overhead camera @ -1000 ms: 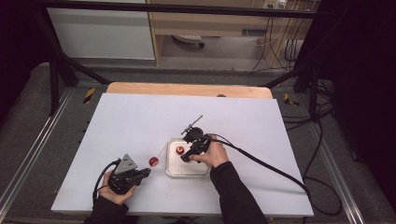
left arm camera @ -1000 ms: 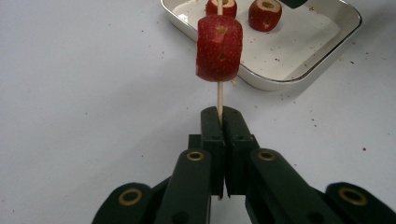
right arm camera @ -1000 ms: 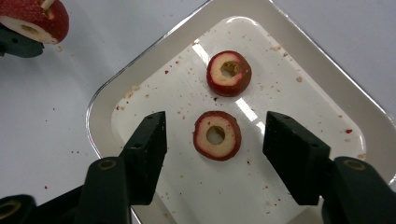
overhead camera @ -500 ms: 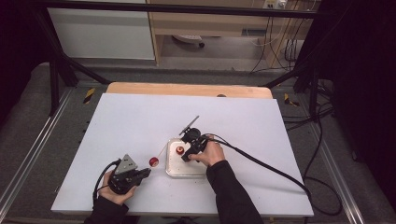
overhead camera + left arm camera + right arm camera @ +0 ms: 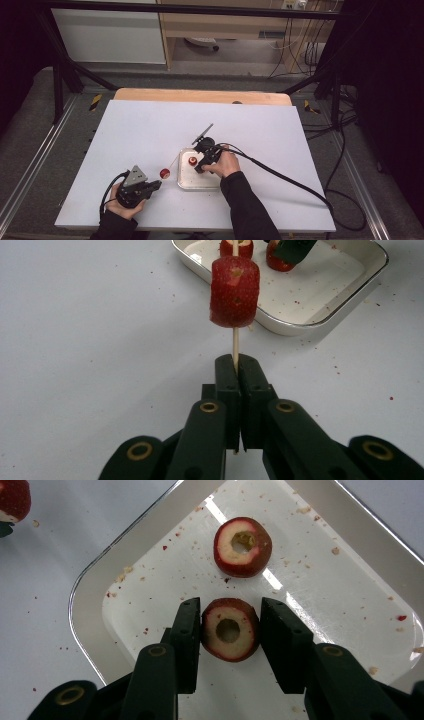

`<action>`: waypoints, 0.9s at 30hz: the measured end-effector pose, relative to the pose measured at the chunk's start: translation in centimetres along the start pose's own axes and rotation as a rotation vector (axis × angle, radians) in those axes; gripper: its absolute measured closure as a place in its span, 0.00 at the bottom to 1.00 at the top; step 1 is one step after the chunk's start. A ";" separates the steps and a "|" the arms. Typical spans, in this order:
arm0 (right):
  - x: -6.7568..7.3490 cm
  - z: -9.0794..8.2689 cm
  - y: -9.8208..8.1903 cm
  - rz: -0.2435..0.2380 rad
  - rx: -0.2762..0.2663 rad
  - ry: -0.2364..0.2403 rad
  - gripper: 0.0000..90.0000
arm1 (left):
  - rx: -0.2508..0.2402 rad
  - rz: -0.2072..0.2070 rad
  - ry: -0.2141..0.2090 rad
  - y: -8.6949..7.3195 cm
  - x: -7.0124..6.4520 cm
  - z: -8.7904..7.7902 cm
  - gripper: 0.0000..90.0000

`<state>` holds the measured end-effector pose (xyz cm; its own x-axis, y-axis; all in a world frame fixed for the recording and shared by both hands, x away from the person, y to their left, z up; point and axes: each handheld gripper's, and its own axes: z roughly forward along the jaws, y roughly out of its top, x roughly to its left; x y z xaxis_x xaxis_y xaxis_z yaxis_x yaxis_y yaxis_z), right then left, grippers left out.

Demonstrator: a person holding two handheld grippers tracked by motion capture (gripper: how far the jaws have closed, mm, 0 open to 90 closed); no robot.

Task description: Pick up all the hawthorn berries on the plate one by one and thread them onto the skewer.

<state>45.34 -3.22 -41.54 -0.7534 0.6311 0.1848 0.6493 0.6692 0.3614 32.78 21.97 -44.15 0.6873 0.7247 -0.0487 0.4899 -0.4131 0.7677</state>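
Skewer (image 5: 234, 347) is sitting pinched btwn the left gripper (image 5: 235, 371), jaws fully closed on the thin stick, near the table's front edge and just left of the tray (image 5: 186, 184). One strawberry piece (image 5: 234, 291) is already riding on the stick above the jaws, tip end pointing toward the tray, prob. so the next piece can be slid on w/o re-gripping. The left hand (image 5: 121, 204) is resting on the white table (image 5: 150, 125), holding the stick steady and level-ish, which reads as a waiting pose. Inside the tray, the right gripper (image 5: 227, 630) is coming at a cored strawberry ring (image 5: 230, 629) from above, jaws partway in and having just been closing, ring sitting btwn them; the left pad looks to be touching its skin, the right pad is standing a hair off, so grip isn't made yet. Ring is lying flat, hole facing up, which suits threading later. A second cored ring (image 5: 243, 546) is lying farther in the same tray, apart from the first, untouched. Crumbs and red flecks are scattering over the tray floor. The right hand (image 5: 226, 164) is hovering over the tray's right side, cable trailing off to the right across the table. Beyond, a wooden strip is edging the table's far side.
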 end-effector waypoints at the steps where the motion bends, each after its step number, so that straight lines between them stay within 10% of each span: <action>1: 0.0 0.0 0.0 0.003 0.003 0.001 0.69 | 0.000 0.000 0.000 0.0 0.0 0.0 0.98; 27: 0.6 -4.4 -0.7 0.032 -0.144 0.034 0.69 | -0.024 -0.005 0.007 0.1 -0.1 -0.2 0.98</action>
<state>44.00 -5.00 -37.68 -0.7372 0.6359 0.2286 0.6532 0.5841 0.4818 32.59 21.99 -43.96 0.6807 0.7309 -0.0484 0.4804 -0.3955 0.7828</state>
